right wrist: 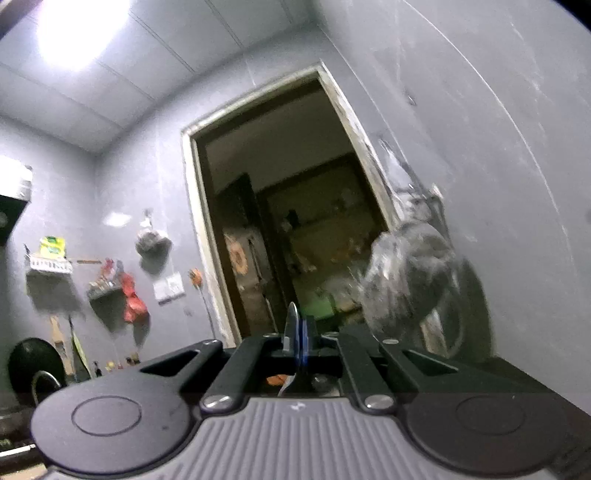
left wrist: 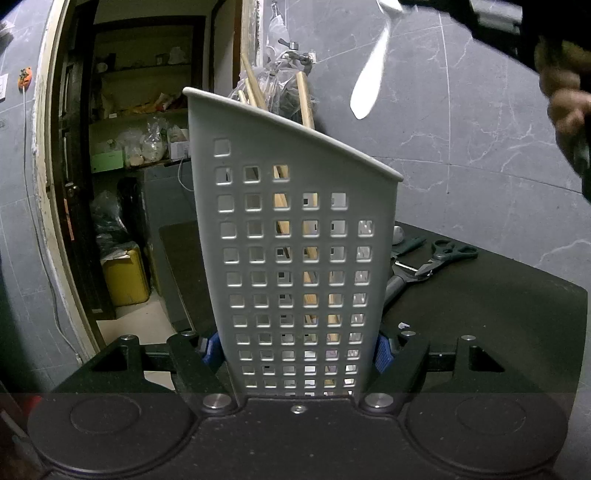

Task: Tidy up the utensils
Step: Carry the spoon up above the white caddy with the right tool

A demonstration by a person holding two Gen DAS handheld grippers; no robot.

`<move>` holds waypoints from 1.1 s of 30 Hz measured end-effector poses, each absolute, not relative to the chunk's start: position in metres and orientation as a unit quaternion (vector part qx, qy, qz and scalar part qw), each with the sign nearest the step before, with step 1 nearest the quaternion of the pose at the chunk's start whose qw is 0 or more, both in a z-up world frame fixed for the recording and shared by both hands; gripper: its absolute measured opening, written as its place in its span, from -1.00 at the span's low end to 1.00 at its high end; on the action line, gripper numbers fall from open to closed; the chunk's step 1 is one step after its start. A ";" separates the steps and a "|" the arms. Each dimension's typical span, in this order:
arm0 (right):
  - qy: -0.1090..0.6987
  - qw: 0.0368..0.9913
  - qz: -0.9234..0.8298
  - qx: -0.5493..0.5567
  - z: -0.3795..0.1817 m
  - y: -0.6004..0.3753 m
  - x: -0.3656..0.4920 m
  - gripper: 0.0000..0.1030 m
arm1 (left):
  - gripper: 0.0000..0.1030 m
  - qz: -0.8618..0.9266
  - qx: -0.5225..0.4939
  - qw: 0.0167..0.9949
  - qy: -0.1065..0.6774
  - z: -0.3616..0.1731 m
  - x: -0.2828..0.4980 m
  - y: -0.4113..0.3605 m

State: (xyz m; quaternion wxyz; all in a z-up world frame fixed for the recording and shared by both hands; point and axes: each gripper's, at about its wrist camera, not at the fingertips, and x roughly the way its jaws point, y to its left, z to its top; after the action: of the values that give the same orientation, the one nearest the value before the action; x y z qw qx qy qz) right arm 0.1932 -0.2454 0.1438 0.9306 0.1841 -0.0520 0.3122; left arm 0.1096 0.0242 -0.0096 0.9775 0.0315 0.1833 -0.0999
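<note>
A grey perforated utensil holder (left wrist: 295, 236) stands upright right in front of my left gripper (left wrist: 295, 350), whose blue pads (left wrist: 382, 352) press on its two sides near the base. Wooden utensils (left wrist: 306, 99) stick out of its top. Above and to the right of the holder hangs a flat metal utensil (left wrist: 369, 85), broad end down, carried by my right gripper (left wrist: 491, 14) at the top edge. In the right wrist view that gripper (right wrist: 299, 332) is shut on the utensil (right wrist: 291, 321), seen edge-on between the pads, and it points upward toward a doorway.
On the black table (left wrist: 498, 306) behind the holder lie scissors (left wrist: 448, 254), a dark-handled tool (left wrist: 395, 284) and a spoon (left wrist: 397, 234). A person's hand (left wrist: 565, 96) is at the right edge. A marbled wall stands behind; an open doorway (left wrist: 140, 147) is at the left.
</note>
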 end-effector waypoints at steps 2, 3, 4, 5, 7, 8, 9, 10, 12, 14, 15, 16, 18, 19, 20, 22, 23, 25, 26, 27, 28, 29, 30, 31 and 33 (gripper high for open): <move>-0.070 0.926 0.322 0.184 0.148 -0.241 0.186 -0.96 | 0.46 -0.100 0.030 0.977 0.184 -0.010 0.110 0.024; -0.077 0.923 0.330 0.184 0.149 -0.237 0.182 -0.96 | 0.46 -0.101 0.029 0.977 0.184 -0.009 0.110 0.025; -0.081 0.920 0.336 0.185 0.149 -0.233 0.179 -0.96 | 0.46 -0.100 0.030 0.977 0.184 -0.010 0.110 0.025; -0.083 0.917 0.343 0.184 0.149 -0.229 0.177 -0.96 | 0.46 -0.101 0.029 0.977 0.184 -0.010 0.110 0.025; -0.084 0.915 0.353 0.177 0.147 -0.218 0.174 -0.96 | 0.46 -0.101 0.029 0.977 0.184 -0.010 0.110 0.025; -0.083 0.915 0.356 0.170 0.144 -0.213 0.173 -0.96 | 0.46 -0.101 0.029 0.977 0.184 -0.010 0.110 0.025; -0.080 0.916 0.359 0.162 0.142 -0.208 0.172 -0.96 | 0.46 -0.101 0.029 0.977 0.184 -0.010 0.110 0.025; -0.076 0.916 0.363 0.154 0.139 -0.202 0.170 -0.96 | 0.46 -0.101 0.029 0.977 0.184 -0.010 0.110 0.025; -0.068 0.917 0.367 0.137 0.134 -0.193 0.169 -0.96 | 0.46 -0.101 0.029 0.977 0.184 -0.010 0.110 0.025; -0.067 0.921 0.366 0.116 0.129 -0.185 0.165 -0.96 | 0.46 -0.101 0.029 0.977 0.184 -0.010 0.110 0.025; -0.069 0.923 0.364 0.102 0.126 -0.181 0.162 -0.96 | 0.46 -0.101 0.030 0.977 0.184 -0.010 0.110 0.025; -0.069 0.924 0.365 0.090 0.123 -0.177 0.159 -0.96 | 0.46 -0.101 0.029 0.977 0.184 -0.010 0.110 0.025; -0.065 0.924 0.369 0.071 0.118 -0.169 0.154 -0.96 | 0.46 -0.100 0.030 0.977 0.184 -0.010 0.109 0.025; -0.061 0.924 0.372 0.065 0.114 -0.167 0.150 -0.96 | 0.46 -0.101 0.029 0.977 0.184 -0.010 0.110 0.025; -0.057 0.924 0.375 0.060 0.111 -0.164 0.149 -0.96 | 0.46 -0.101 0.029 0.977 0.184 -0.010 0.110 0.025; -0.048 0.923 0.378 0.053 0.105 -0.160 0.147 -0.96 | 0.46 -0.101 0.029 0.977 0.184 -0.010 0.110 0.025; -0.045 0.923 0.380 0.051 0.103 -0.159 0.145 -0.96 | 0.46 -0.101 0.029 0.977 0.184 -0.010 0.110 0.025; -0.037 0.922 0.382 0.048 0.098 -0.158 0.144 -0.95 | 0.46 -0.101 0.029 0.977 0.184 -0.010 0.110 0.025; -0.034 0.922 0.382 0.048 0.097 -0.157 0.143 -0.95 | 0.45 -0.101 0.029 0.977 0.184 -0.010 0.110 0.025; -0.031 0.922 0.382 0.048 0.096 -0.157 0.143 -0.95 | 0.46 -0.101 0.029 0.977 0.184 -0.009 0.110 0.025; -0.029 0.922 0.382 0.049 0.094 -0.157 0.143 -0.95 | 0.46 -0.100 0.029 0.977 0.184 -0.010 0.110 0.025; -0.030 0.923 0.380 0.051 0.094 -0.159 0.143 -0.95 | 0.46 -0.100 0.030 0.977 0.184 -0.010 0.110 0.025; -0.030 0.924 0.378 0.051 0.094 -0.160 0.143 -0.95 | 0.46 -0.100 0.030 0.977 0.184 -0.010 0.110 0.025; -0.029 0.925 0.376 0.051 0.093 -0.161 0.143 -0.95 | 0.46 -0.101 0.029 0.977 0.184 -0.010 0.110 0.025; -0.028 0.926 0.374 0.052 0.092 -0.163 0.143 -0.95 | 0.46 -0.101 0.029 0.977 0.184 -0.010 0.110 0.025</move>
State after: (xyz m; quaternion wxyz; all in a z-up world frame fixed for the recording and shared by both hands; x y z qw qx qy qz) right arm 0.1431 -0.1627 0.0918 0.9256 0.0520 -0.0277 0.3739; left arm 0.1095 0.0248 -0.0096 0.9774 0.0292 0.1839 -0.1006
